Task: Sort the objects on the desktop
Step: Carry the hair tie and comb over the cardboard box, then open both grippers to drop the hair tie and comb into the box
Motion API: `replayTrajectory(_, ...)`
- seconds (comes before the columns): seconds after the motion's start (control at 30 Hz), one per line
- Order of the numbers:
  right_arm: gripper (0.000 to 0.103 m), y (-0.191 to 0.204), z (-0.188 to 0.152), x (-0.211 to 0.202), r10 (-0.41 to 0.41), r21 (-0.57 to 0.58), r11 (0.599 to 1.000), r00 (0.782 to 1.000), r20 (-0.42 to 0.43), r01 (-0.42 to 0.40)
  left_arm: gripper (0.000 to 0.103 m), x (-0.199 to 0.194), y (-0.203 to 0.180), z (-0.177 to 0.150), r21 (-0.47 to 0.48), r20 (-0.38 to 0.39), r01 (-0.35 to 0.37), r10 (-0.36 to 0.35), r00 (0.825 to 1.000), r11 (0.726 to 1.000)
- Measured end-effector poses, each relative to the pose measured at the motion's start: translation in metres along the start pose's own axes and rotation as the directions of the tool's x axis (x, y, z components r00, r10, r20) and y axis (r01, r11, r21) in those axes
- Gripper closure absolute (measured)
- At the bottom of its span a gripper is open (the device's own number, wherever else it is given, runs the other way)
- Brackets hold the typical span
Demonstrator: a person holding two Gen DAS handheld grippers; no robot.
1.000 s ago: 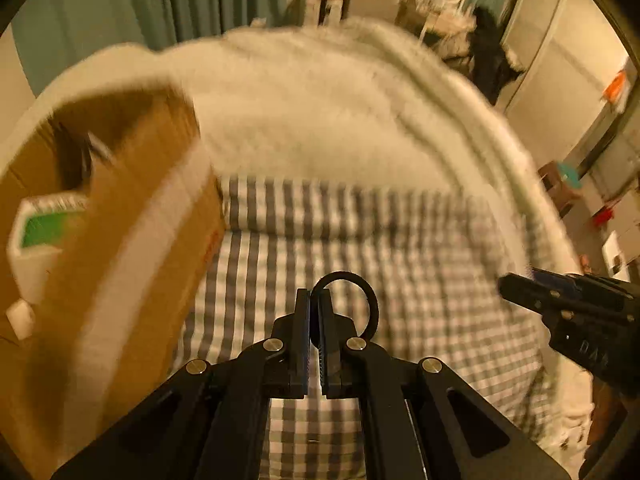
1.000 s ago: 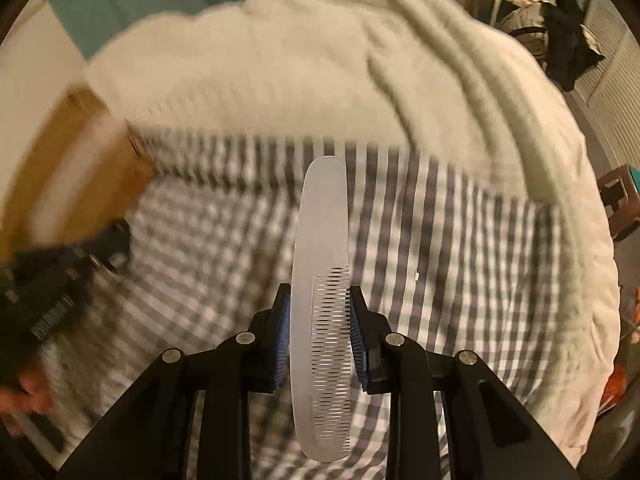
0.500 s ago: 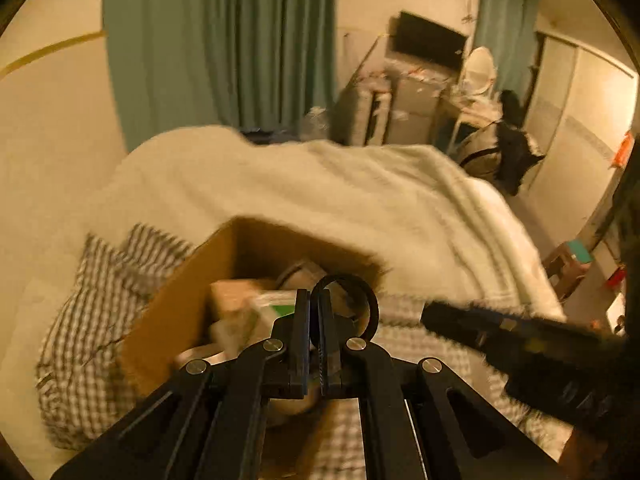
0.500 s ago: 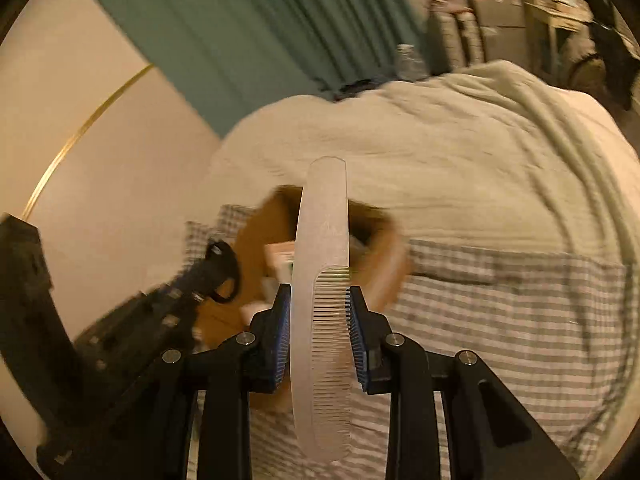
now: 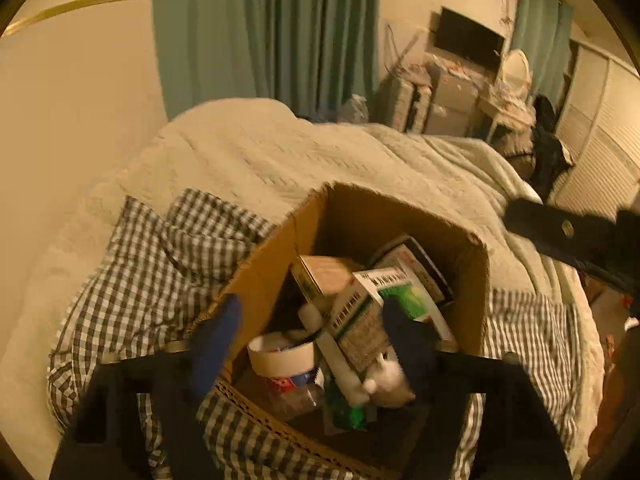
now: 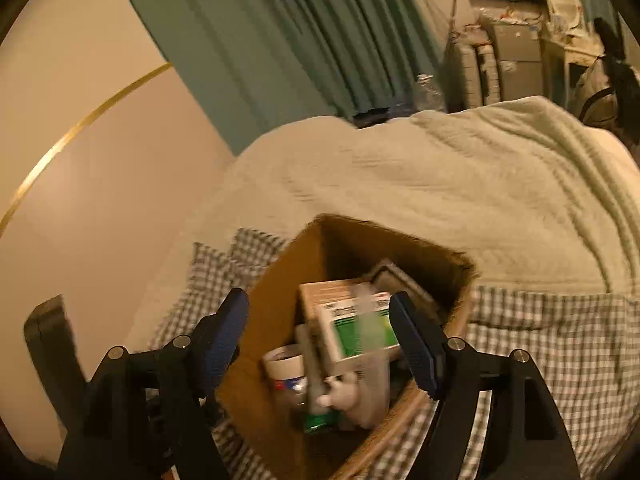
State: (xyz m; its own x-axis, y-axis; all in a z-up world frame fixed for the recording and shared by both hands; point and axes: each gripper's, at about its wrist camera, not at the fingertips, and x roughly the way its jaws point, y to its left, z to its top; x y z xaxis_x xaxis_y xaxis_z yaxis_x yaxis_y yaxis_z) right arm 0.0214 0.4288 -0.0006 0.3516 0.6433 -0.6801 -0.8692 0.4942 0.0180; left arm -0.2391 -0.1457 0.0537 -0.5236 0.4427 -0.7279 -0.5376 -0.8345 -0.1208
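An open cardboard box (image 5: 272, 264) sits on a checked cloth on the bed; it also shows in the right wrist view (image 6: 264, 320). Inside lie a green and white carton (image 5: 400, 300), a brown carton (image 5: 324, 276), a tape roll (image 5: 280, 354) and other small items. My left gripper (image 5: 312, 336) is open above the box. My right gripper (image 6: 326, 344) is open above the box too. A pale blurred comb (image 6: 370, 360) is dropping into the box between its fingers. The black ring is not visible.
The checked cloth (image 5: 140, 264) lies over a pale quilt (image 5: 280, 160). A wall is on the left, green curtains (image 5: 280, 32) behind. Furniture and clutter stand at the far right. The right gripper's body (image 5: 580, 240) shows at the right in the left wrist view.
Both grippers moved over the box and opened. The left let go of the black ring and the right let go of the comb, which is falling into the box.
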Motion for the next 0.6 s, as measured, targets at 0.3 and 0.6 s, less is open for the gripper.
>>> replayTrajectory(0.3, 0.001, -0.055, -0.042, -0.038, -0.235, -0.009, 0.972, 0.972, -0.012, 0.235, 0.002, 0.000, -0.022, -0.006, -0.054, -0.031, -0.061, 0.060, 0.998, 0.997)
replayTrajectory(0.6, 0.001, -0.109, -0.085, -0.075, -0.300, 0.043, 0.953, 0.954, -0.022, 0.300, 0.000, -0.024, -0.057, -0.033, 0.073, 0.030, -0.043, 0.041, 0.999, 0.996)
